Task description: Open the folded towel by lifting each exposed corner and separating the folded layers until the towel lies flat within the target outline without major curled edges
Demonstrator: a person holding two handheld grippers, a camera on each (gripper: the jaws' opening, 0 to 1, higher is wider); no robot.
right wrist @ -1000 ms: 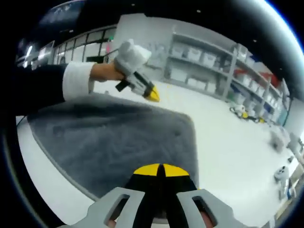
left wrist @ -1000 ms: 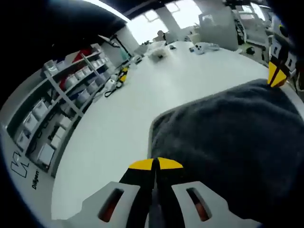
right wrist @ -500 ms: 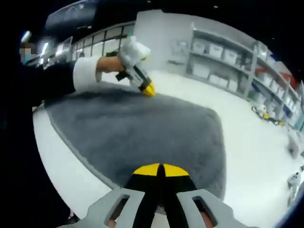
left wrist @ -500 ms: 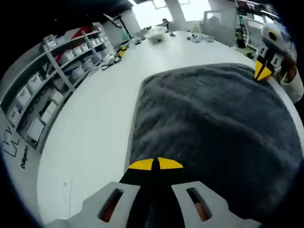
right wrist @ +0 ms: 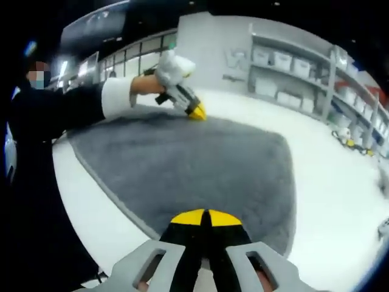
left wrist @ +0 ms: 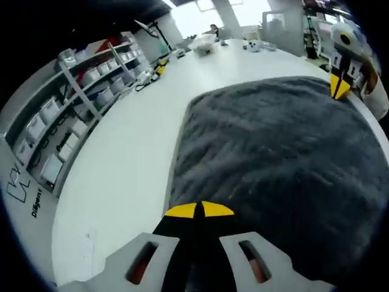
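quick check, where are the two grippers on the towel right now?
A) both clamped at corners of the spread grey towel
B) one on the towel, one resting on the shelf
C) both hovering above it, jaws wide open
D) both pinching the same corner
A: the left gripper and the right gripper each have yellow tips closed at a separate corner of the grey towel, which lies spread on the white table.

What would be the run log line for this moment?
left tool: shut on towel | right tool: shut on towel | towel: spread on table
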